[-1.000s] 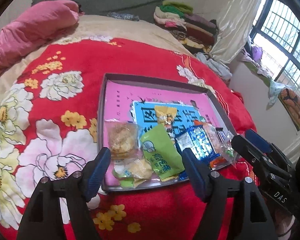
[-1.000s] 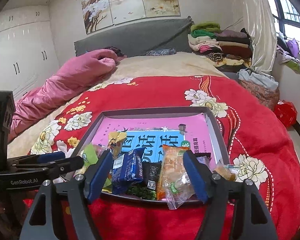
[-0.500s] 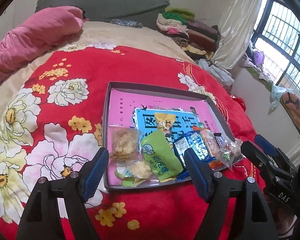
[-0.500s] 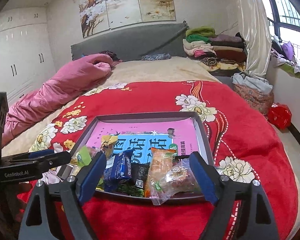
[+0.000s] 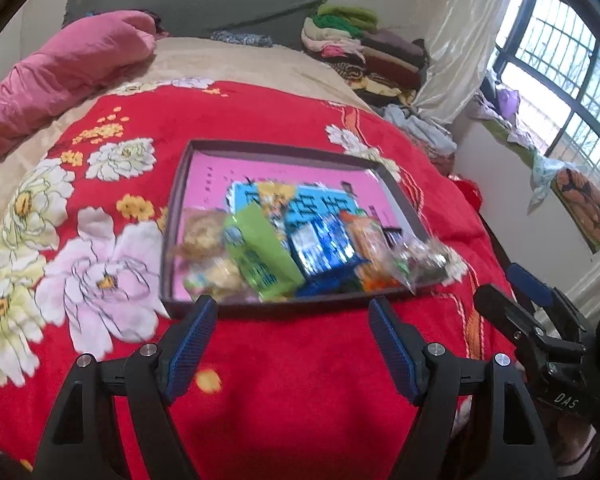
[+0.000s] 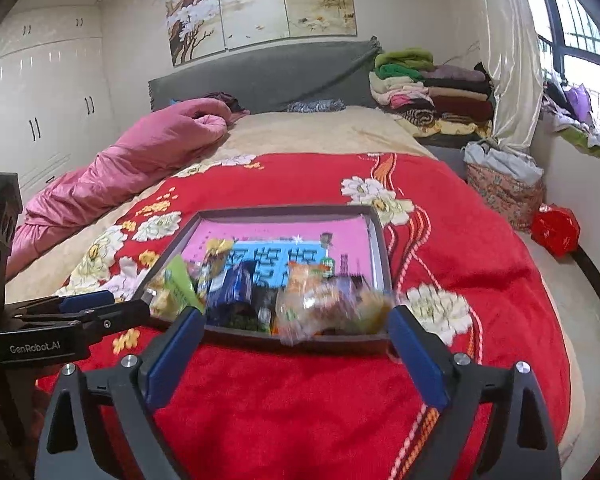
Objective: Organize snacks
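Note:
A shallow dark tray [image 5: 284, 147] [image 6: 380, 240] with a pink and blue printed bottom lies on the red flowered blanket. Several snack packets crowd its near edge: a green packet [image 5: 260, 252] [image 6: 180, 284], a blue one [image 5: 320, 244] [image 6: 236, 284], an orange one [image 5: 368, 236], and a clear bag [image 5: 420, 260] [image 6: 328, 308] hanging over the rim. My left gripper [image 5: 292, 312] is open, just short of the tray's near wall, with nothing between its fingers. My right gripper [image 6: 296, 324] has its jaws still opening, empty, in front of the tray. The snacks are blurred.
A pink quilt [image 6: 140, 160] lies bunched at the bed's far left. Folded clothes [image 6: 432, 92] are stacked by the grey headboard [image 6: 260, 76]. A curtain and window stand on the right, with a red bag [image 6: 556, 228] on the floor beside the bed. White wardrobes [image 6: 40, 100] line the left wall.
Both grippers have drawn back from the tray toward the near edge of the bed, and the snacks now lie beyond their fingertips. The right gripper's jaws have spread wider.

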